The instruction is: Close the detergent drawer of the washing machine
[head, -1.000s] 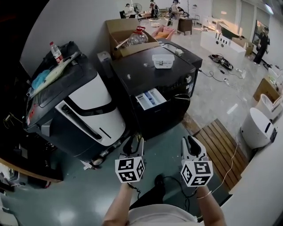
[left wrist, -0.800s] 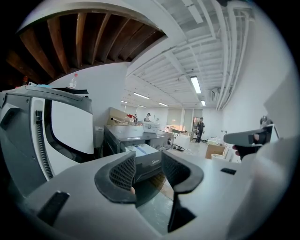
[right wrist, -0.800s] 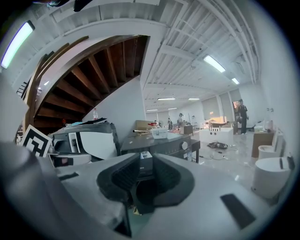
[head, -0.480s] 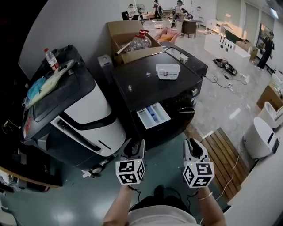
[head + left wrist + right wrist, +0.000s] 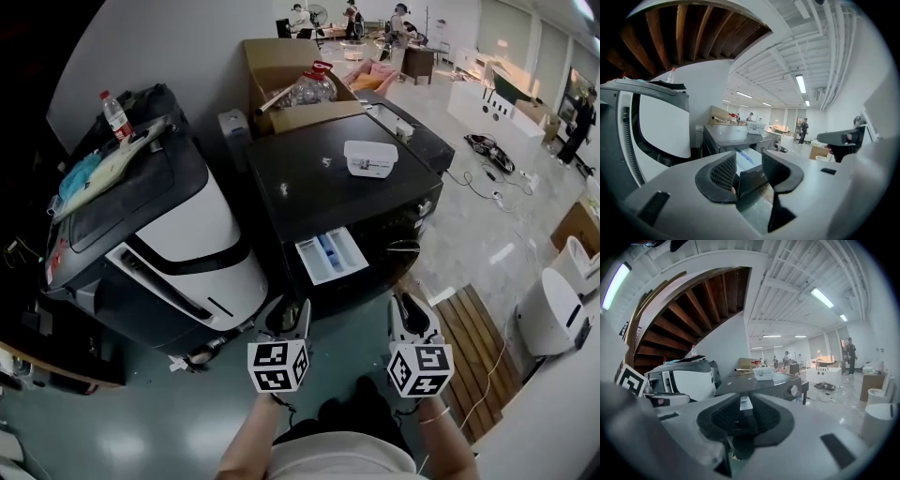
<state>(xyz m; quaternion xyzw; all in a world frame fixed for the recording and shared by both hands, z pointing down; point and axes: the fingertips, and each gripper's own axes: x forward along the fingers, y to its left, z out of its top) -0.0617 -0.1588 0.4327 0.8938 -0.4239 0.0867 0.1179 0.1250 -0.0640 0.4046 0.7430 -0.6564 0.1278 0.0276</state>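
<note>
Black washer [image 5: 319, 178] stands on a grey-green floor [image 5: 141, 422], with a white box [image 5: 371, 157] on its top. Drawer [image 5: 330, 255] is pulled out of the upper front, white with a blue compartment showing; a round knob [image 5: 791, 390] sits further along the same panel. Left tongs [image 5: 286, 314] are held low in front of the washer, well short of the drawer, pads spread and nothing between them; the left gripper view looks through the gap at the drawer. Right tongs [image 5: 410, 311] are level with them and apart from them, pads parted by a narrow slit only, nothing held. Neither touches the washer. Left of the washer is a larger white-and-black machine [image 5: 178, 234] with a bottle [image 5: 114, 111] on top. Behind the washer is an open carton [image 5: 291, 75]. To the right, a slatted wooden board [image 5: 473, 352] lies on the floor, with cables [image 5: 487, 150] and a white rounded unit [image 5: 553, 305] beyond. Pale polished floor runs back to a far area with people, too small to detail. The gripper views show strip lights on a white ceiling and the wooden underside of a stair [image 5: 693, 310].
</note>
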